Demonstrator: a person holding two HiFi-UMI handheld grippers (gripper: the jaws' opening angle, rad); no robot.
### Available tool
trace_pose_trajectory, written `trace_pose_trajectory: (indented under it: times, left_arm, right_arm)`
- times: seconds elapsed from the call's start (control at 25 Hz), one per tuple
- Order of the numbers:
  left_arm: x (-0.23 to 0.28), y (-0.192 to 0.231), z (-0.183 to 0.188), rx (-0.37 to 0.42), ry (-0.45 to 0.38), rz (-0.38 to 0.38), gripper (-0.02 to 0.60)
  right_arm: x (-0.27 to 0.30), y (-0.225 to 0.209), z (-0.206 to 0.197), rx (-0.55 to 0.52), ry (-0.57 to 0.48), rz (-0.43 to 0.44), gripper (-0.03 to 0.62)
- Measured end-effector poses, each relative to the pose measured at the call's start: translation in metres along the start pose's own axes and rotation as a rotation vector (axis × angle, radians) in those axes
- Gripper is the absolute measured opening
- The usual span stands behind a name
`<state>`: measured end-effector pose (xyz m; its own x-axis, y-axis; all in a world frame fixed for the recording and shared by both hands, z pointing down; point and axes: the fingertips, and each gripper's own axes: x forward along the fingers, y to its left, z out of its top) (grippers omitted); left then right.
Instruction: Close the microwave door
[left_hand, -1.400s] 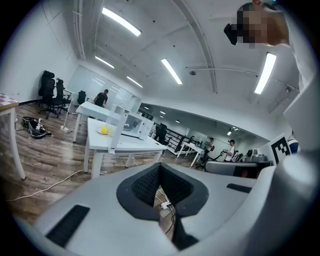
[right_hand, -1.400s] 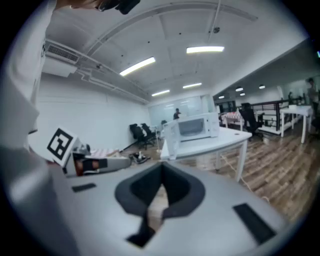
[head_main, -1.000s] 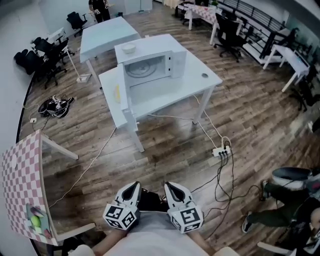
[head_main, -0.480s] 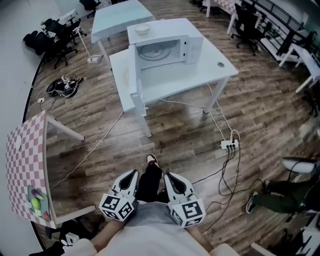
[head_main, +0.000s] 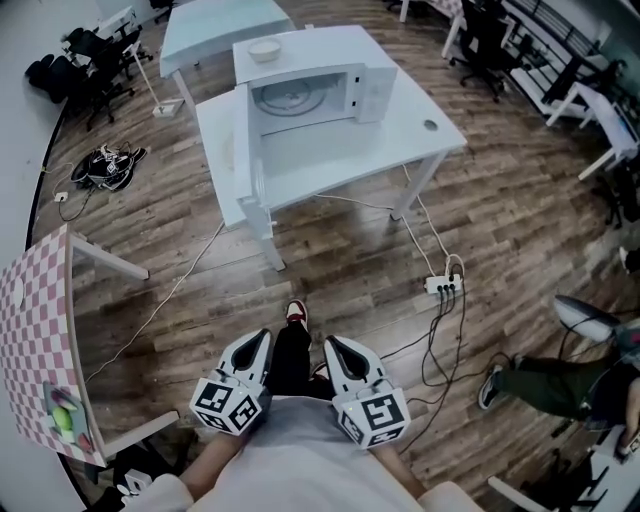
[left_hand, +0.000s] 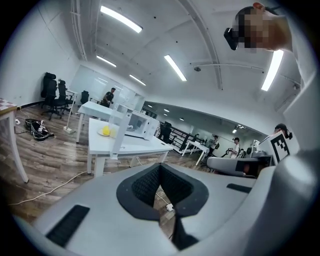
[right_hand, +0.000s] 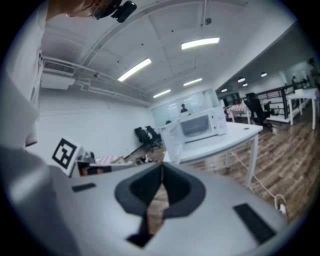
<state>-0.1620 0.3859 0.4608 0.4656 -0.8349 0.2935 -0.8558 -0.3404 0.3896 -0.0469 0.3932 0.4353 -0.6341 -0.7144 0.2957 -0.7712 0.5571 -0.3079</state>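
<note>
Left gripper (head_main: 260, 342) and right gripper (head_main: 334, 346), bottom centre, jaws together, empty. Microwave (head_main: 312, 86) door (head_main: 243, 145) open, upper centre.

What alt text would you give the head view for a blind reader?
A white microwave stands on a white table with its door swung open, seen from above across a wooden floor. At the bottom, the left gripper and right gripper sit near the person's body, both shut, holding nothing.

The microwave (head_main: 310, 90) sat on a table (head_main: 400, 140) at 12 o'clock, its door (head_main: 243, 150) standing out toward 6 o'clock. A bowl (head_main: 265, 48) rested on top. A power strip (head_main: 443, 285) lay on the floor at 4 o'clock.
</note>
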Motion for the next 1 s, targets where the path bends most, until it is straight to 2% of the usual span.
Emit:
trace_pose_trajectory:
  times: [0.4,0.76,1.0]
  left_arm:
    - [0.051,0.04,0.03,-0.039,-0.014,0.045,0.018]
    - [0.081,0.082,0.069,-0.049,-0.033,0.052,0.018]
    - [0.105,0.109,0.111,-0.04,-0.094,0.034,0.018]
  right_arm:
    - [0.057,-0.03,0.022,0.003,0.056,0.03,0.023]
    - [0.119,-0.035,0.055,0.006,0.037,0.08,0.023]
    - [0.154,-0.045,0.087,-0.016,0.021,0.077,0.023]
